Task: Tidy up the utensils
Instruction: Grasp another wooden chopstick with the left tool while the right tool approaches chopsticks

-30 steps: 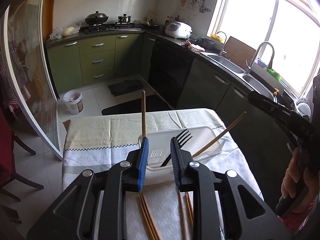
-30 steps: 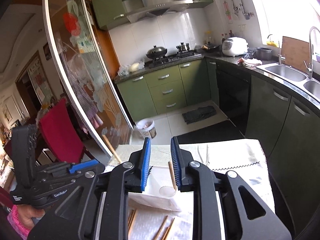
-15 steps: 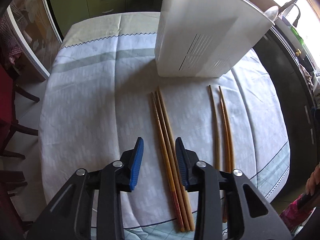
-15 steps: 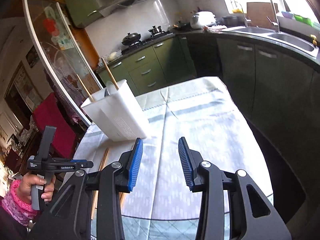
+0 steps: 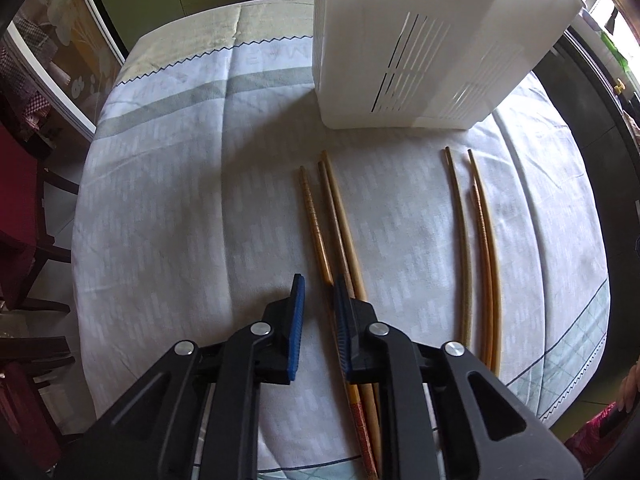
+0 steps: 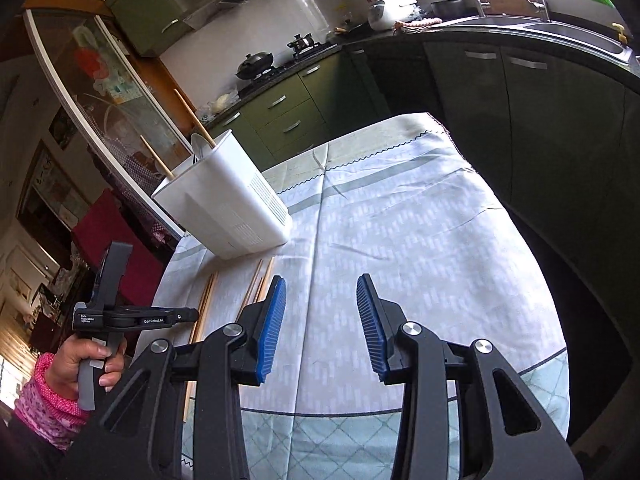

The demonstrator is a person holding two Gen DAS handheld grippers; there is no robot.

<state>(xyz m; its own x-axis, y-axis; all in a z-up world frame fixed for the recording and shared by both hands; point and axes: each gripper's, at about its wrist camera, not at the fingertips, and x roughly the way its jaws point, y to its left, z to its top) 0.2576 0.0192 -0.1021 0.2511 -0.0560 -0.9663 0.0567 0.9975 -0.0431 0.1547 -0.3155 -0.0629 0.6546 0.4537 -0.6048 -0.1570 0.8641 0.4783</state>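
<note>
White utensil holder (image 6: 224, 200) stands at far side of counter (image 6: 400, 232), w/ two chopsticks (image 6: 194, 120) and a spoon poking out the top. Six loose chopsticks lie in front: three at left (image 5: 332, 216), three at right (image 5: 476, 240). Left hand-held gripper (image 5: 318, 312) is low over left trio, narrowly spread, pinching nothing. Right hand-held gripper (image 6: 322, 320) is spread wide, empty, above bare cloth.

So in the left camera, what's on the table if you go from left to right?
Bare tablecloth → left gripper → three chopsticks → three more chopsticks. The white holder stands behind them.
</note>
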